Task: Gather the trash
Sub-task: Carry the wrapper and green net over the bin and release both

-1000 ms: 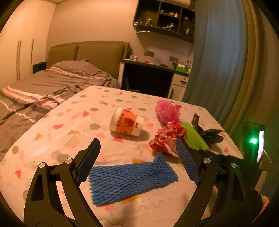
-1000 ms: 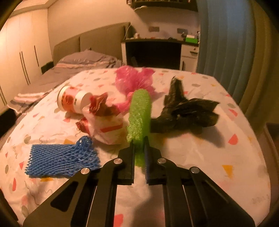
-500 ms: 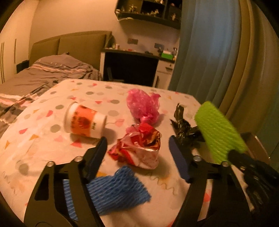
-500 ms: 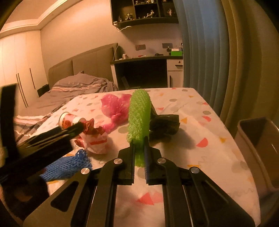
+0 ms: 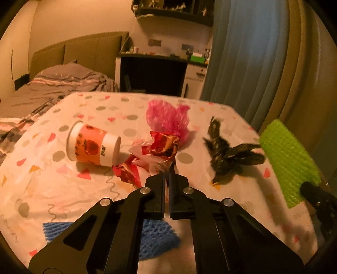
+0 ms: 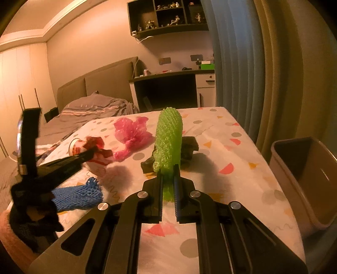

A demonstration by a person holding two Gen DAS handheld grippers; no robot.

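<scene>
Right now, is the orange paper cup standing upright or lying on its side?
On its side. The orange paper cup lies tipped on the table, beside the red wrapper.

A home bedroom is shown: a made-up bed [image 6: 92, 109] with an upholstered headboard [image 6: 99, 84], a built-in desk [image 6: 168, 88], a wall shelf [image 6: 168, 16] of small figurines, a full-length curtain [image 6: 236, 63] and wardrobe doors [image 6: 19, 84] are seen under warm lighting.

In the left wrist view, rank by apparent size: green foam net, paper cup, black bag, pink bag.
1. green foam net, largest, though it is held nearer the camera, which inflates it.
2. paper cup.
3. black bag and pink bag: too alike to rank.
</scene>
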